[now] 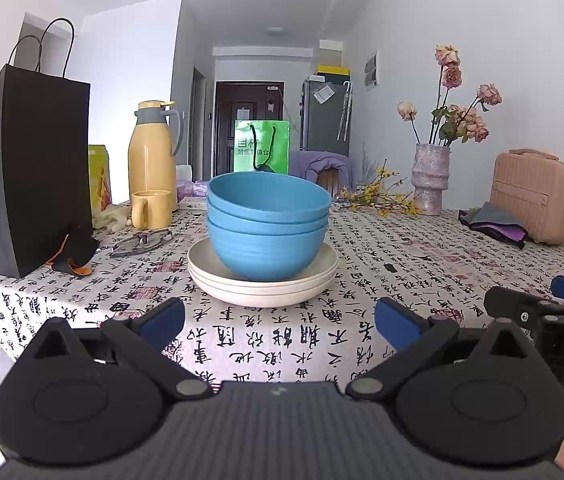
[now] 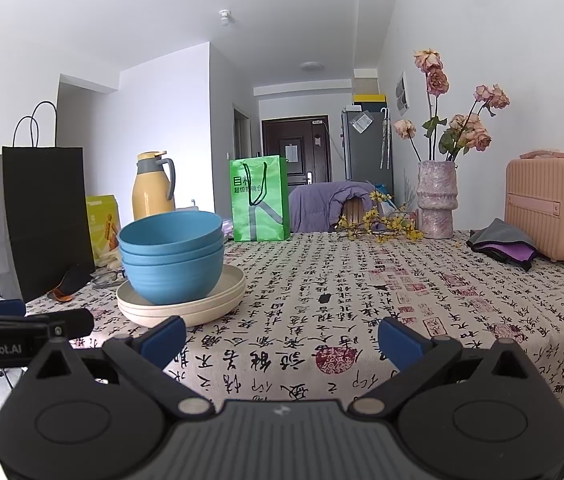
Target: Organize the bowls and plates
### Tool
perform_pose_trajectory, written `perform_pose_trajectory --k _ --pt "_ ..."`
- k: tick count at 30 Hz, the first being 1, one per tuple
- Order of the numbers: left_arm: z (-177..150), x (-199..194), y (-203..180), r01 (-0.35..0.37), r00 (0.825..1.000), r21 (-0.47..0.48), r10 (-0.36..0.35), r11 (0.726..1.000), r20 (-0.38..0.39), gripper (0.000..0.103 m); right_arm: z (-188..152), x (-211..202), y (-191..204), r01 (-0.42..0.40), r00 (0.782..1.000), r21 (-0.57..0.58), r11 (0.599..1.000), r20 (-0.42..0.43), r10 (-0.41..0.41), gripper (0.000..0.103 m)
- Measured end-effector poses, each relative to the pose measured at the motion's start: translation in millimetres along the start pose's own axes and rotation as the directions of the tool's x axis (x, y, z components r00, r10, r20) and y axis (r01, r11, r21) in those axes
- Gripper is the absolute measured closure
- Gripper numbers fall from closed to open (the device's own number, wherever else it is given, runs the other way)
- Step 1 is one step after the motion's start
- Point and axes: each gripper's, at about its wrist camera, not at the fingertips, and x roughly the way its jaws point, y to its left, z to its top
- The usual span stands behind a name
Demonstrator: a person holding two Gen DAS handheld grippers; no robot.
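Observation:
Three nested blue bowls (image 1: 266, 232) stand on a stack of cream plates (image 1: 262, 284) in the middle of the table. The stack also shows at the left in the right wrist view, bowls (image 2: 172, 260) on plates (image 2: 186, 300). My left gripper (image 1: 280, 320) is open and empty, just short of the plates near the table's front edge. My right gripper (image 2: 282, 338) is open and empty, to the right of the stack over bare cloth. The right gripper's fingers (image 1: 522, 304) show at the left view's right edge.
A black paper bag (image 1: 30, 168), yellow thermos (image 1: 152, 152), yellow mug (image 1: 152, 210) and glasses (image 1: 142, 240) stand left of the stack. A green bag (image 2: 260, 198), a vase of flowers (image 2: 436, 204), folded cloths (image 2: 502, 242) and a pink case (image 2: 552, 210) stand at the back and right.

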Motion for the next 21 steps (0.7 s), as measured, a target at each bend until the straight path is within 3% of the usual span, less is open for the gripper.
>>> perform_pose_trajectory --k 21 --pt "2.1 -1.1 -0.2 -0.003 1.0 -0.004 0.003 1.0 -0.003 0.0 -1.7 0.6 -0.5 0.0 1.0 0.006 1.0 -0.004 0.0 0.0"
